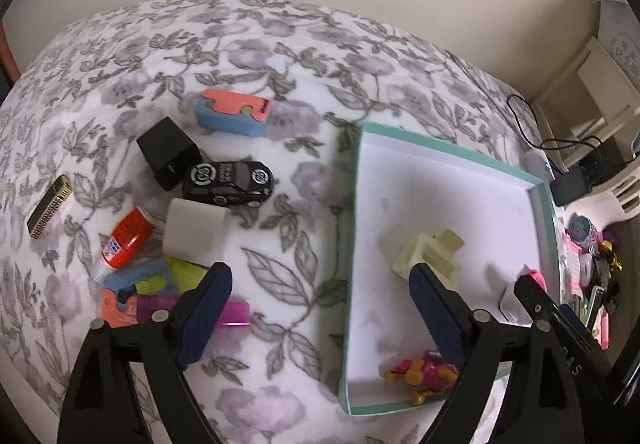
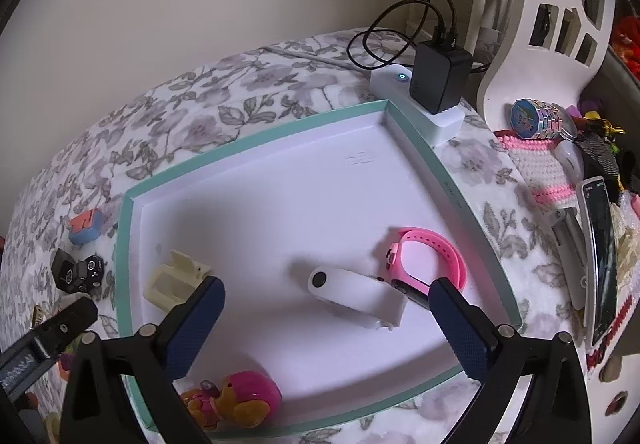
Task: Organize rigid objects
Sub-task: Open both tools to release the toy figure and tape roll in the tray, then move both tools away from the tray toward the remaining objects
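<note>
My left claw (image 1: 320,308) stood wide open and empty over the floral cloth (image 1: 280,244), beside the shallow white tray with a teal rim (image 1: 354,204). My right claw (image 2: 326,308) gaped empty above that tray, where a white oblong plastic device (image 2: 348,294) and a pink rubber wristband (image 2: 436,252) lay touching.

We see that our left tool (image 1: 320,308) has black plastic arms with round silver screws and dark blue textured pads (image 1: 204,312). Our right tool (image 2: 328,318) is built the same; its side bar carries faint pale lettering.
</note>
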The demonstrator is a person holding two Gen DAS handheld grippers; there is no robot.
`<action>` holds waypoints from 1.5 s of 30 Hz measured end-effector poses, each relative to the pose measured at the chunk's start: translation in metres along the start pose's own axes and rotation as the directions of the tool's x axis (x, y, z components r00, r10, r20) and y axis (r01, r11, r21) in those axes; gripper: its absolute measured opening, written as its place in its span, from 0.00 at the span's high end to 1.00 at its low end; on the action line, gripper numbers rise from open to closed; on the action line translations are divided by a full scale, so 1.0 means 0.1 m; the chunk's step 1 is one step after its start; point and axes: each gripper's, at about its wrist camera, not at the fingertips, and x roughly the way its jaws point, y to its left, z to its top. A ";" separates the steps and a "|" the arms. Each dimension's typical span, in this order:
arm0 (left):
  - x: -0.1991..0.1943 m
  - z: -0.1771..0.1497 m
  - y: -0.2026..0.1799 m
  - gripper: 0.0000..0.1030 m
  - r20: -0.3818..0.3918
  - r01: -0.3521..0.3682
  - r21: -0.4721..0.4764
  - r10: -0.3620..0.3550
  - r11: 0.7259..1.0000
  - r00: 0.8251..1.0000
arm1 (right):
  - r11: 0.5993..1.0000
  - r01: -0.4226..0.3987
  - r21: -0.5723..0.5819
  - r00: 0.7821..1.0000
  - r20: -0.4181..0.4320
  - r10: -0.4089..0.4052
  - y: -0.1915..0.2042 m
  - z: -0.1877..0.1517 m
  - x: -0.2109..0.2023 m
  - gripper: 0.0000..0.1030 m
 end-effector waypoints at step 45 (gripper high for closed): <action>-0.91 0.28 2.24 0.05 0.226 -0.222 -0.373 0.320 0.901 0.920 | 0.884 -0.324 -0.336 0.944 -0.062 0.323 1.93 -0.55 -0.27 0.00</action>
